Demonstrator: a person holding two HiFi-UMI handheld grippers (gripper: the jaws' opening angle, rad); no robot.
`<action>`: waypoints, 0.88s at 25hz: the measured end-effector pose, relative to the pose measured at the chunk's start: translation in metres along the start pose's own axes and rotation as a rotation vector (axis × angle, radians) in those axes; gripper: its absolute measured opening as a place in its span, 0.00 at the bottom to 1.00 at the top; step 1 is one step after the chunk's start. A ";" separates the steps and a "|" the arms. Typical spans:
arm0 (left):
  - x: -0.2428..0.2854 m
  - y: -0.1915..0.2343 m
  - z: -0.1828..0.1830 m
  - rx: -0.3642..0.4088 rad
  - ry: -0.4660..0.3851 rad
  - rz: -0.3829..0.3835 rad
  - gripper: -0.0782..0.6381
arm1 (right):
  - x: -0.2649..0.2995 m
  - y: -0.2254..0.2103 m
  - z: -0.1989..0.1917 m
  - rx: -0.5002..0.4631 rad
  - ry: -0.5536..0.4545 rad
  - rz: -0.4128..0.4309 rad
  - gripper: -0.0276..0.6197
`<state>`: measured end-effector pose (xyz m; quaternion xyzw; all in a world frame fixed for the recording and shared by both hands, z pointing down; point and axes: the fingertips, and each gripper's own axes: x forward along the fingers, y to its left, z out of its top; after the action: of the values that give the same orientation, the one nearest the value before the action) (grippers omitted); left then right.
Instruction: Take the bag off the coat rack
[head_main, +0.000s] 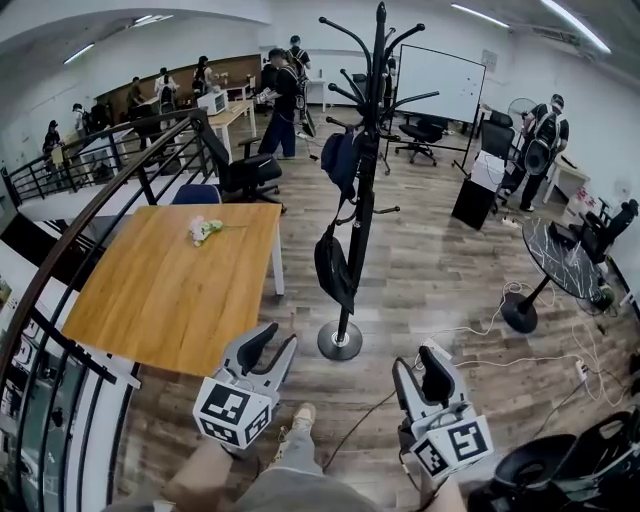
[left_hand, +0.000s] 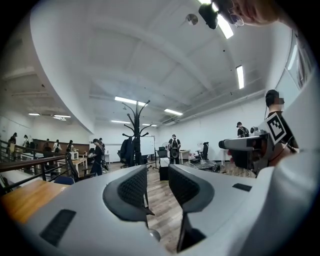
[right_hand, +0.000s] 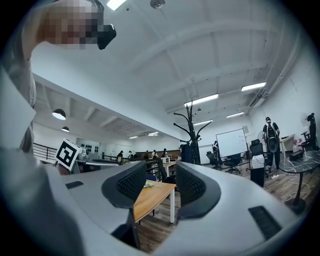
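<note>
Bare wood-plank floor (head_main: 430, 270) lies open up to the round base of the black metal coat rack (head_main: 362, 215). A rectangular wooden worktop (head_main: 170, 280) crowds the rack's left side. On its right, white cables (head_main: 470, 330) trail towards a round dark glass table (head_main: 565, 255).

Open-plan office, wood-plank floor (head_main: 440, 280), white walls: wooden table (head_main: 170, 300) centre-left by black railing (head_main: 198, 125); whiteboard (head_main: 440, 80) upper right, office chair (head_main: 425, 132) below it; round dark table (head_main: 565, 255) at right edge; ceiling strip lights (head_main: 575, 22) on.
</note>
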<state>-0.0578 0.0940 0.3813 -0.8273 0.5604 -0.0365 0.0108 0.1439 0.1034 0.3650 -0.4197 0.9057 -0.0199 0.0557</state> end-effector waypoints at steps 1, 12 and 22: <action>0.004 0.002 -0.001 0.001 0.002 -0.002 0.30 | 0.004 -0.003 -0.002 0.000 0.005 0.000 0.32; 0.094 0.041 -0.009 -0.001 0.007 -0.044 0.30 | 0.080 -0.058 -0.019 -0.012 0.039 -0.031 0.32; 0.205 0.104 -0.006 0.033 0.039 -0.139 0.31 | 0.188 -0.110 -0.026 -0.008 0.070 -0.089 0.32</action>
<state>-0.0790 -0.1351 0.3916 -0.8632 0.5009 -0.0624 0.0112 0.1035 -0.1116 0.3842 -0.4588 0.8877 -0.0333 0.0215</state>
